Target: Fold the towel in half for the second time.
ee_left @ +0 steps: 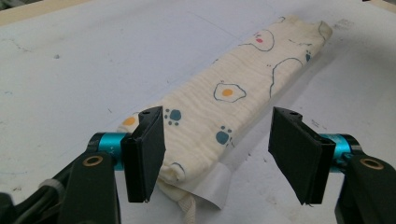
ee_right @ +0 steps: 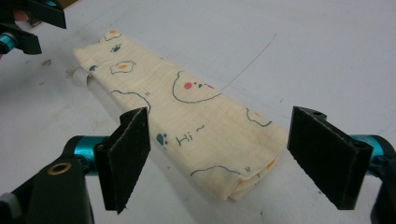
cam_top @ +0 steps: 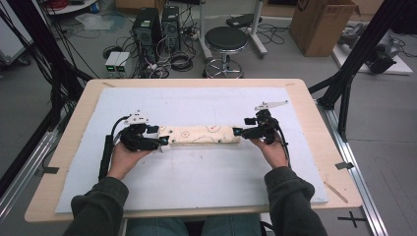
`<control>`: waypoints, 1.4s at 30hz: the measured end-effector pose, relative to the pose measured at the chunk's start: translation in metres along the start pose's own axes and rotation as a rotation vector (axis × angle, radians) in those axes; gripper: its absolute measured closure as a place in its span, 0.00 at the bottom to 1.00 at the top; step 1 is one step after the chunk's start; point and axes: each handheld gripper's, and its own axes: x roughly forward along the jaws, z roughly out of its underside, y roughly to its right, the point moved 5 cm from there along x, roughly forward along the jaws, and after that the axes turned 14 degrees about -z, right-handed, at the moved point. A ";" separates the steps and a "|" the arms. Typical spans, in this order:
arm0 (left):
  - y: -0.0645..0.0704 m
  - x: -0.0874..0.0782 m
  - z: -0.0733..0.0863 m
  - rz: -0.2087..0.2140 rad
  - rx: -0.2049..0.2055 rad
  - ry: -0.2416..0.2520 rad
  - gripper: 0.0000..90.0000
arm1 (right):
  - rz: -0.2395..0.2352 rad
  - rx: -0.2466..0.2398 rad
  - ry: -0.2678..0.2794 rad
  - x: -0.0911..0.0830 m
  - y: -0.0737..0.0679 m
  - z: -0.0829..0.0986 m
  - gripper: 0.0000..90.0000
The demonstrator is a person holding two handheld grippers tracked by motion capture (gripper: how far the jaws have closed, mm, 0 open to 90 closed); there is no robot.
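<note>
A cream cloth (cam_top: 202, 134) printed with fried eggs, paw prints and bear outlines lies folded into a long narrow strip on the white mat (cam_top: 196, 108). My left gripper (cam_top: 164, 141) is at the strip's left end, open, its jaws standing either side of that end of the cloth (ee_left: 219, 100), where a white tag sticks out. My right gripper (cam_top: 238, 132) is at the strip's right end, open too, with the folded end of the cloth (ee_right: 187, 121) lying between its spread jaws. Neither gripper holds the cloth.
The mat covers a wooden table (cam_top: 314, 128). Beyond the table's far edge are a black stool (cam_top: 225, 40), computer towers (cam_top: 156, 27), cables and a cardboard box (cam_top: 322, 22) on the floor. Black frame struts (cam_top: 354, 64) stand at the right.
</note>
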 end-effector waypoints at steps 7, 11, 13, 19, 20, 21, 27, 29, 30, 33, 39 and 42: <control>0.001 -0.004 0.002 0.002 0.005 -0.002 0.40 | -0.003 -0.010 -0.001 -0.004 -0.006 0.000 0.20; 0.000 -0.006 0.003 -0.001 0.005 0.003 0.39 | 0.000 -0.021 0.001 -0.006 -0.010 -0.001 0.20; 0.001 -0.008 0.003 0.002 0.009 0.005 0.39 | 0.000 -0.030 0.002 -0.007 -0.011 -0.001 0.20; 0.002 -0.012 0.004 0.004 0.015 0.004 0.39 | 0.007 -0.036 -0.001 -0.010 -0.014 -0.001 0.18; 0.002 -0.013 0.004 0.006 0.017 0.005 0.39 | 0.005 -0.039 0.002 -0.010 -0.015 -0.001 0.18; 0.002 -0.013 0.004 0.007 0.017 0.007 0.39 | 0.007 -0.036 0.001 -0.011 -0.016 -0.001 0.18; 0.004 -0.018 0.003 0.012 0.022 0.014 0.38 | 0.009 -0.048 0.007 -0.013 -0.020 -0.001 0.17; 0.004 -0.019 0.003 0.011 0.026 0.017 0.38 | 0.008 -0.053 0.012 -0.014 -0.020 -0.001 0.17; 0.004 -0.020 0.004 0.012 0.028 0.014 0.38 | 0.007 -0.050 0.011 -0.015 -0.021 -0.001 0.17; 0.004 -0.023 0.004 0.013 0.029 0.017 0.38 | 0.009 -0.059 0.007 -0.016 -0.023 -0.001 0.17; 0.005 -0.028 0.005 0.015 0.033 0.024 0.38 | 0.010 -0.067 0.026 -0.019 -0.026 0.000 0.16; 0.006 -0.030 0.005 0.014 0.038 0.026 0.38 | 0.009 -0.062 0.031 -0.021 -0.027 0.004 0.16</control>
